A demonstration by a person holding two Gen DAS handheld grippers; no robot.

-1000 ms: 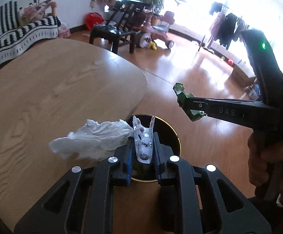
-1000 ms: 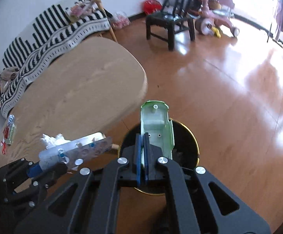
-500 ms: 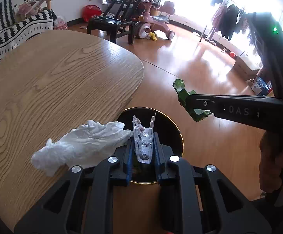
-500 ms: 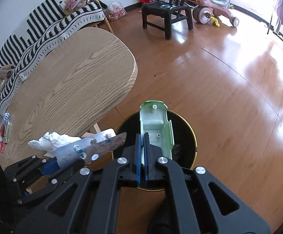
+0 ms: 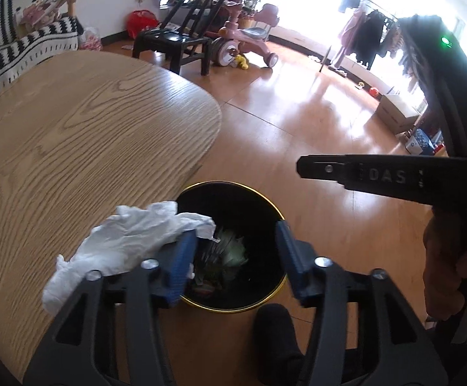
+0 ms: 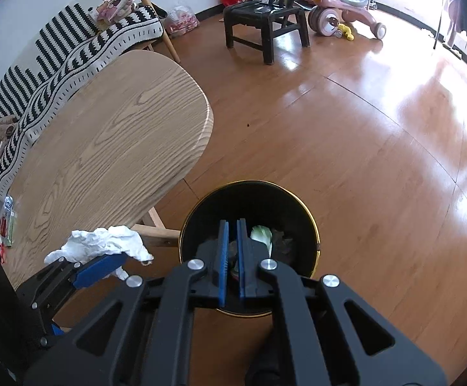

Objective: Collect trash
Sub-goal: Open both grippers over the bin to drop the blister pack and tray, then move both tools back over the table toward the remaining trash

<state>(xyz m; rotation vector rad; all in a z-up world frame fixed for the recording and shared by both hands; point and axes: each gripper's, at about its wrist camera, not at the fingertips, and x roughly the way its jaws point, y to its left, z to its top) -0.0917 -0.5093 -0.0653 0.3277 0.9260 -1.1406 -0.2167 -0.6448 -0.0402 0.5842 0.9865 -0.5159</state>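
Lying at the edge of the wooden table point(image 5: 72, 128), about 9 o'clock from the bin point(image 5: 265, 199), a crumpled white tissue point(image 5: 127, 244) touches the outer side of the left gripper's point(image 5: 236, 241) left-hand pad. Left gripper hangs over the black, gold-rimmed bin on the floor; its jaws have just been opening and stand apart with nothing between them, and a pale green scrap point(image 6: 262, 234) lies inside the bin among blurred litter. Right gripper point(image 6: 231, 225), at 2 o'clock from the bin in the left wrist view and held by a hand point(image 5: 442, 273), has its pads drawn nearly together, gripping nothing.
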